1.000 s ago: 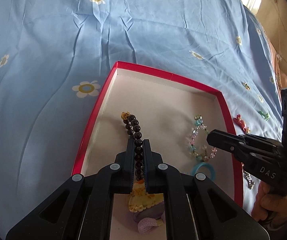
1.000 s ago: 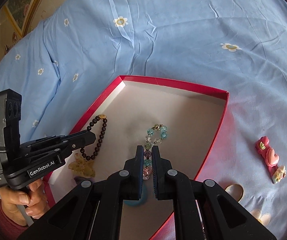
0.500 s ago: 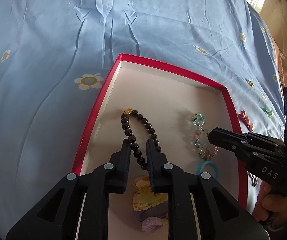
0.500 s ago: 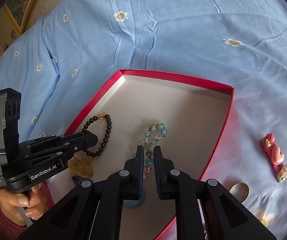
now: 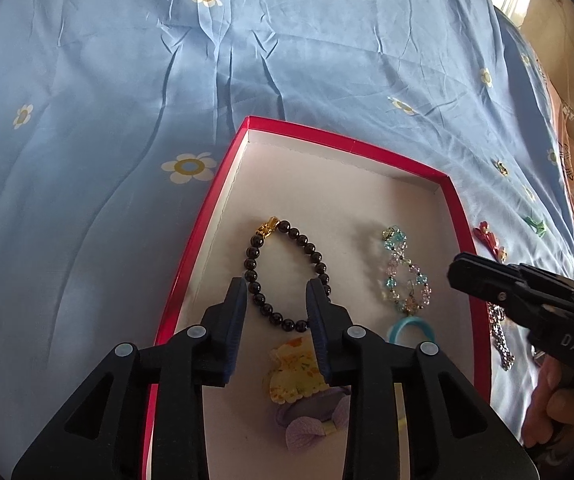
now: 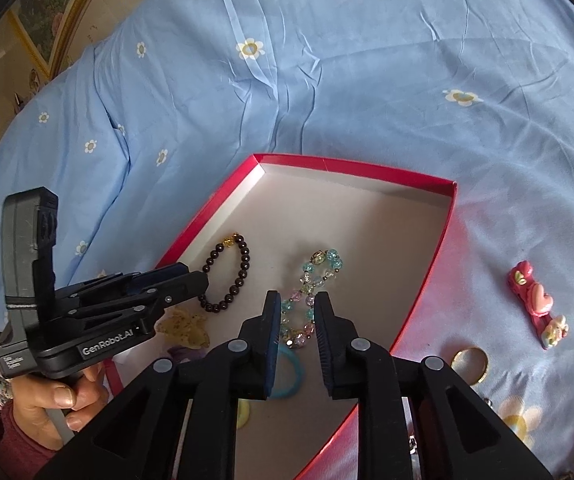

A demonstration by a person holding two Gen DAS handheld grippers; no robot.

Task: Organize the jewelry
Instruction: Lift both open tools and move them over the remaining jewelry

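Hovering over shallow red cardboard box [image 5: 207,216] w/ both grippers' fingers open: left gripper [image 5: 277,294] straddling dark round-bead bracelet [image 5: 287,272], right gripper [image 6: 296,307] above pastel crystal-bead bracelet [image 6: 307,300]; risking snagging beads when retracting.

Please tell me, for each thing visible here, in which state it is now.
Left gripper: open, holding nothing.
Right gripper: open, holding nothing.
Shallow red cardboard box: uncovered, lying on the bedsheet.
Dark round-bead bracelet: lying flat in the box.
Pastel crystal-bead bracelet: lying in the box.
Gold ring: outside the box.
Pink heart hair clip: outside the box.
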